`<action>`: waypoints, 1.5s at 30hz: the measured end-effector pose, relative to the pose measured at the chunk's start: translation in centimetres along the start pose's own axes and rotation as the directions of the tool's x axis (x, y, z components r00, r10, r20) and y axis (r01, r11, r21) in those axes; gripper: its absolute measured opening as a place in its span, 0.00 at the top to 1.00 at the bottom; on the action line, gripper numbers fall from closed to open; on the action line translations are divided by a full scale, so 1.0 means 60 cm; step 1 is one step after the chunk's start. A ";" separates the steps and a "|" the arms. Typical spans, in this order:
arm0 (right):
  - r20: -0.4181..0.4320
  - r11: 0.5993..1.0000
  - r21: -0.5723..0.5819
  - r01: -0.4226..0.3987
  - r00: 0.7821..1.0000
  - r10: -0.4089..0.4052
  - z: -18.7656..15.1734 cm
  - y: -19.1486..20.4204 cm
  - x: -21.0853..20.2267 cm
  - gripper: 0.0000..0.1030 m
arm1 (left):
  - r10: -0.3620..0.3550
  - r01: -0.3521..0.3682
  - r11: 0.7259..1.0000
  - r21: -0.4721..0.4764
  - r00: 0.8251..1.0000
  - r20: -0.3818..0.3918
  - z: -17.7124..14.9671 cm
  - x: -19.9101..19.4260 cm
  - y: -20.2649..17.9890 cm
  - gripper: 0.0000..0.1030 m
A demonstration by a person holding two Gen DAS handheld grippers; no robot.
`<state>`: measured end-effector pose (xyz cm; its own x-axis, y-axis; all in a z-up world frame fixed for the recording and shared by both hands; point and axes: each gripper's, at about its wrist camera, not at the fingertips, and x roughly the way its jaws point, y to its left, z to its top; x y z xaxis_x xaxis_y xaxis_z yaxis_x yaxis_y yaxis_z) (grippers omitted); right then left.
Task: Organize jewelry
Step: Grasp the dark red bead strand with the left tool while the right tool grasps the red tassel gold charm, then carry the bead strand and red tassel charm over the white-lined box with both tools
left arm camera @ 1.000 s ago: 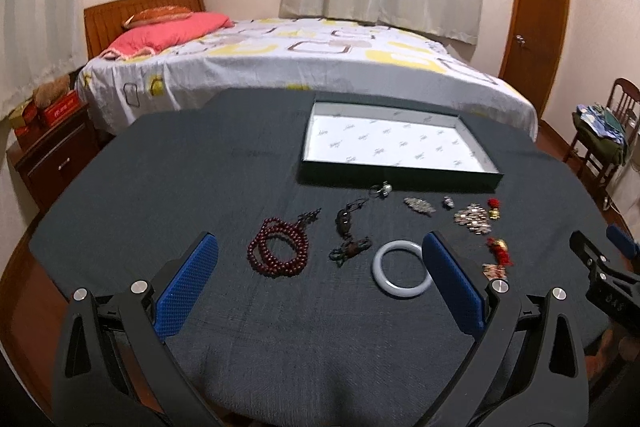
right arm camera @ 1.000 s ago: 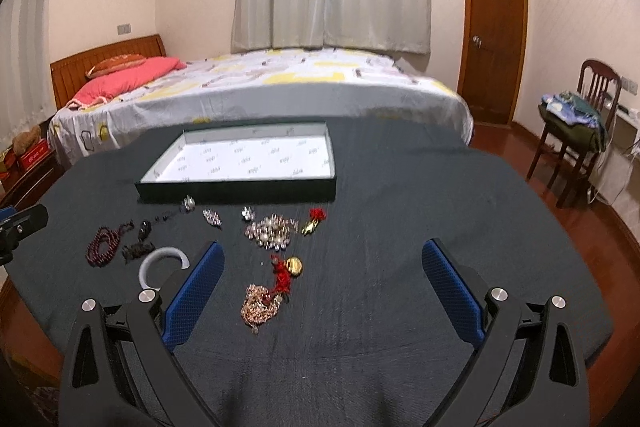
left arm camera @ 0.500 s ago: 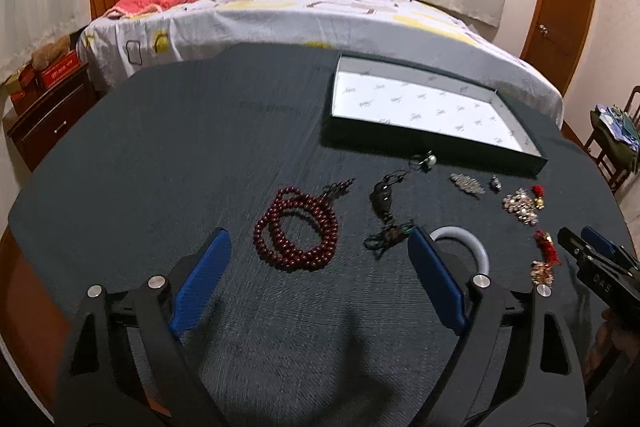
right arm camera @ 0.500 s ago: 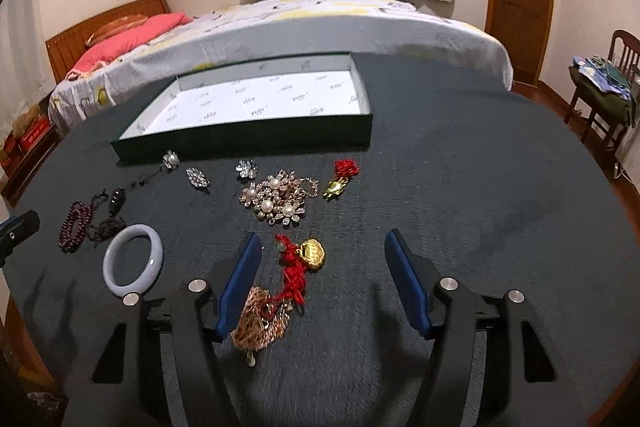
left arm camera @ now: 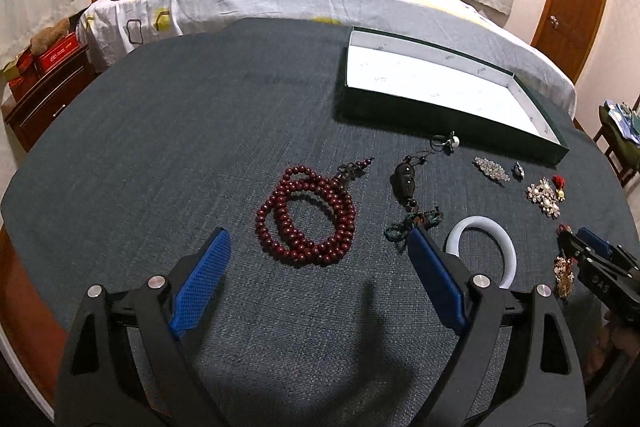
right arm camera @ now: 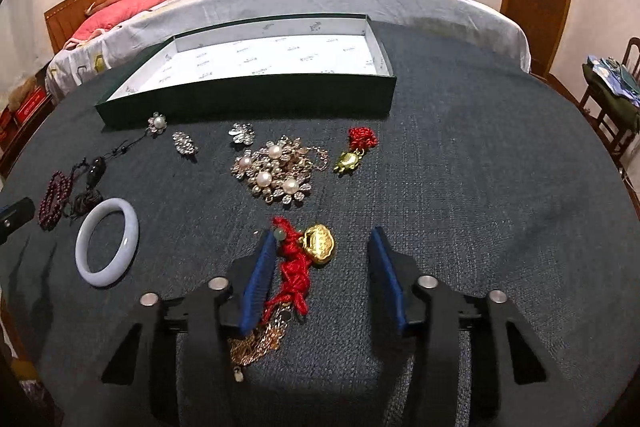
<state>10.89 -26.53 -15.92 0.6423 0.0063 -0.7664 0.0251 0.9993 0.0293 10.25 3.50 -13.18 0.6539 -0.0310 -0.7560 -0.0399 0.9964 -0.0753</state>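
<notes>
Nothing is stowed: the green tray [right arm camera: 248,103] at 12 o'clock holds 0 pieces. Right gripper [right arm camera: 320,267], jaws apart, straddles the gold lock pendant [right arm camera: 318,245]; left gripper [left arm camera: 316,263] gapes over the red bead strand [left arm camera: 308,215].

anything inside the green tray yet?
No jewelry shows inside the green tray; only its white printed lining is visible. The strip of floor just behind its near wall is hidden. All pieces, like the white bangle, lie outside.

left claw [left arm camera: 318,239] gapes wide, low over the table; right claw [right arm camera: 322,241] spread, narrower.
</notes>
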 end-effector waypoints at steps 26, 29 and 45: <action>0.026 0.998 0.050 -0.044 0.999 0.042 0.012 -0.030 -0.009 0.80 | 0.032 -0.032 0.999 0.003 0.999 -0.034 0.012 0.052 0.005 0.15; 0.023 0.997 0.058 -0.051 0.999 0.050 0.012 -0.032 -0.007 0.80 | 0.037 -0.037 0.999 0.004 0.998 -0.045 0.014 0.067 0.008 0.15; 0.020 0.996 0.068 -0.064 0.998 0.062 0.014 -0.035 -0.007 0.80 | 0.035 -0.032 0.995 0.096 0.999 -0.028 0.014 0.075 -0.008 0.82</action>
<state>11.21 -28.66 -15.15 0.6580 0.0680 -0.7499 0.0363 0.9919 0.1217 13.86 2.94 -15.99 0.6308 0.0020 -0.7760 0.0116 0.9999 0.0120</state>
